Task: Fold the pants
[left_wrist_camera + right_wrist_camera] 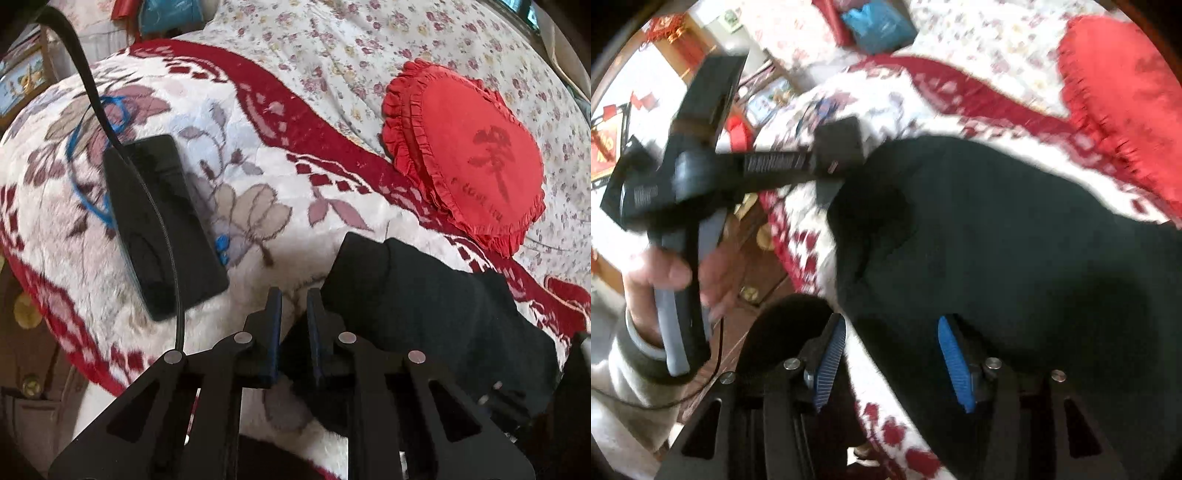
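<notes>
A: Looking at the soft black fabric pants (997,229) beside the red frilled cushion (465,155), they're limp. Grab an edge?

B: Yeah. Left gripper (293,295) is pinched closed on nothing; right gripper (892,325) gapes.

Soft, even daylight in both views, with no hard shadows. The left wrist view is fairly sharp; the phone (162,229) shows a faint sheen. The right wrist view is smeared by motion blur, the cushion (1123,107) streaked. Fisheye bends the edges, and the corners go dark
</notes>
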Demonstrator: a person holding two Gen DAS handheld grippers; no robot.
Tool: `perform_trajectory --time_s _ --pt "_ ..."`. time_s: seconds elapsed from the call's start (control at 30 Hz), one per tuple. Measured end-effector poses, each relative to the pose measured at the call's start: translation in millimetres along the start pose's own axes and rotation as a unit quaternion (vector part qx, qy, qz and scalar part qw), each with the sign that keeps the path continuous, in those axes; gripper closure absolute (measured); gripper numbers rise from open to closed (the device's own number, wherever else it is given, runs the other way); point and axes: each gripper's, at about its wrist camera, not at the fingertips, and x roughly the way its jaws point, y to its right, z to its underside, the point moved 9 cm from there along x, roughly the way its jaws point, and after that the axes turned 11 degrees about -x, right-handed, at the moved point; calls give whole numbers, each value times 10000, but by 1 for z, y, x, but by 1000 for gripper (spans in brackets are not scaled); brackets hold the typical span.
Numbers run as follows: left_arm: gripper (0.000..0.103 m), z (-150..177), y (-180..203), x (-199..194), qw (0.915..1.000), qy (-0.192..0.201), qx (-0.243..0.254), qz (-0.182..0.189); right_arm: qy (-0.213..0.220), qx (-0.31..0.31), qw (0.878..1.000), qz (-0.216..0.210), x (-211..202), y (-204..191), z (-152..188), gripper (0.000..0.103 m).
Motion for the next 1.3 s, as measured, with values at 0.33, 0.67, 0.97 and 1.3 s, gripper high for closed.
perform_trajectory --time_s 0.33,0.67,0.97,1.3 --pt "70 2 -33 -14 9988 14 -419 -265 13 -864 9949 516 30 -26 -27 50" --pt "70 -4 -43 -20 9981 96 -538 -285 208 -220 9995 -55 44 -4 -66 97" --pt "70 3 -9 -25 9995 119 -241 -142 225 -30 9986 -482 37 -18 -50 81" --pt "54 31 80 -12 9984 -77 476 290 653 780 9878 1177 -71 94 9 53"
